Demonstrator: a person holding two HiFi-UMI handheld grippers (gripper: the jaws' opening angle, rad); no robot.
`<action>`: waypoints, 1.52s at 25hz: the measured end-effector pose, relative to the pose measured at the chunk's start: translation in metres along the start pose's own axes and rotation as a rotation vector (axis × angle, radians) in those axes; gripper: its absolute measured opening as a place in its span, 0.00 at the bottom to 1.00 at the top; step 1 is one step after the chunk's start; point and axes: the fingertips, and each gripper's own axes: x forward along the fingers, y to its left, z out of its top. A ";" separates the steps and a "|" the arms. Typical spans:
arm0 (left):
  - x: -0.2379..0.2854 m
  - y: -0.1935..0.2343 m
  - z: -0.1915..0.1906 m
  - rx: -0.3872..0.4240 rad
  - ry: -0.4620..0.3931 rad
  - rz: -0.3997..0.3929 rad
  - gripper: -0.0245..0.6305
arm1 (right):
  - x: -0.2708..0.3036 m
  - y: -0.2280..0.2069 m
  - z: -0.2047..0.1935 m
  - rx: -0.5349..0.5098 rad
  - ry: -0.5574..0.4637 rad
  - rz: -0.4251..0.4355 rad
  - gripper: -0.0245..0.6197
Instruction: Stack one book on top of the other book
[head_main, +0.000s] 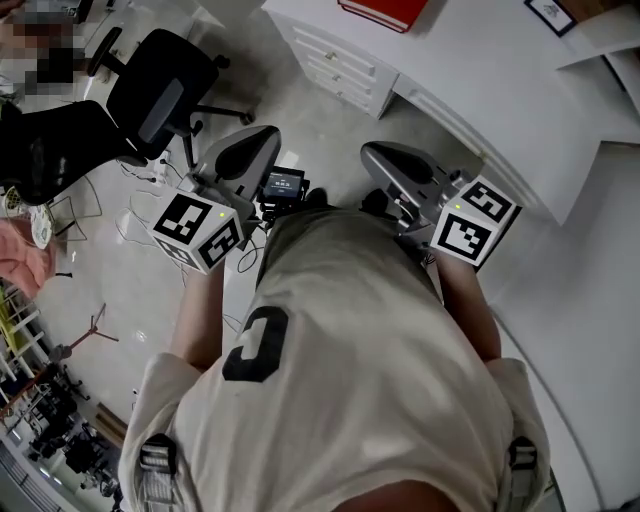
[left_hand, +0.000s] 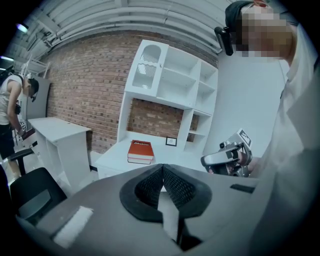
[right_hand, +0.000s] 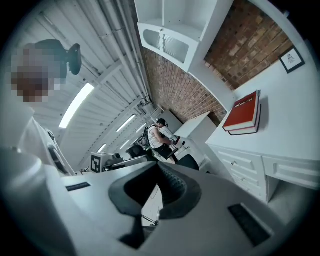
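Observation:
A red book (left_hand: 140, 149) lies flat on a second book on the white desk (left_hand: 117, 161), far beyond my jaws; the pair shows again in the right gripper view as the red book (right_hand: 243, 113), and at the top edge of the head view as the red book (head_main: 385, 10). My left gripper (left_hand: 163, 168) is shut, its ribbed pads meeting with nothing between them. My right gripper (right_hand: 159, 169) is shut and empty too. Both are held close to my body, the left gripper (head_main: 258, 138) and the right gripper (head_main: 372, 152) well short of the desk.
The desk has drawers (head_main: 335, 60) and a small framed picture (head_main: 550, 12); a white shelf unit (left_hand: 170, 85) stands over it. A black office chair (head_main: 150, 90) is at my left, with cables on the floor (head_main: 140, 180). Another person (left_hand: 12, 115) stands by a second white desk (left_hand: 57, 135).

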 end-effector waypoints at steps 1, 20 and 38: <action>-0.004 0.008 -0.003 -0.006 -0.006 0.003 0.04 | 0.008 0.001 -0.003 -0.002 0.010 0.000 0.04; -0.106 0.083 -0.055 -0.124 -0.030 -0.086 0.04 | 0.108 0.079 -0.067 -0.055 0.153 -0.076 0.05; -0.091 0.070 -0.086 -0.077 0.071 -0.316 0.04 | 0.075 0.104 -0.109 -0.047 0.077 -0.273 0.05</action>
